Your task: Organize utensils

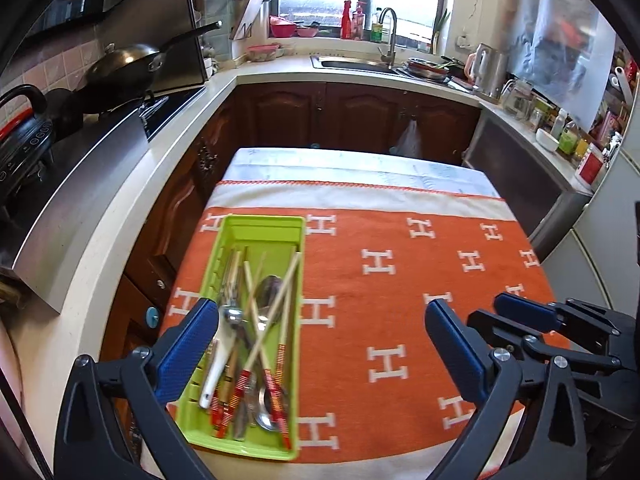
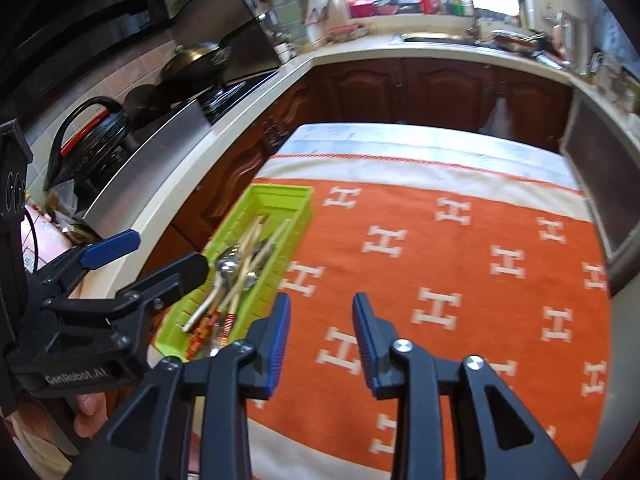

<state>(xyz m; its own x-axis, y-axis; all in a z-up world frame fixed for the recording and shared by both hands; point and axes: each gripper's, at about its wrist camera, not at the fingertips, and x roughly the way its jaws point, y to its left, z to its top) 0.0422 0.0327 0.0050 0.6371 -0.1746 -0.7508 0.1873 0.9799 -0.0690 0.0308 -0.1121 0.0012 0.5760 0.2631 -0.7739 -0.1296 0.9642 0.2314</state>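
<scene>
Step in hand: judged an early or a closing pause in organizing utensils; neither gripper holds anything, and every utensil in view lies in the green tray (image 1: 262, 227).
Left gripper (image 1: 320, 332): jaws spread wide, empty, above the near end of the tray; its left finger overlaps the tray's left wall in its own view, while its right finger hangs over bare cloth.
Right gripper (image 2: 320, 338): jaws parted with a narrower gap, empty, over the orange blanket (image 2: 460, 264), the tray just to its left.
Tray position: ahead and left of both grippers, near the table's left edge.
Utensils: jumbled together in one compartment, crossing each other.
Count: one white ceramic spoon (image 1: 218, 364); at least two metal spoons (image 1: 269, 294); about six chopsticks (image 1: 289, 288) with red-banded ends; one tray. The exact count is hard to tell in the pile.
Next move: if sorting remains, a gripper must descend into the tray, pinch a single piece on top, probably a chopstick, and lift it without dragging its neighbours.
</scene>
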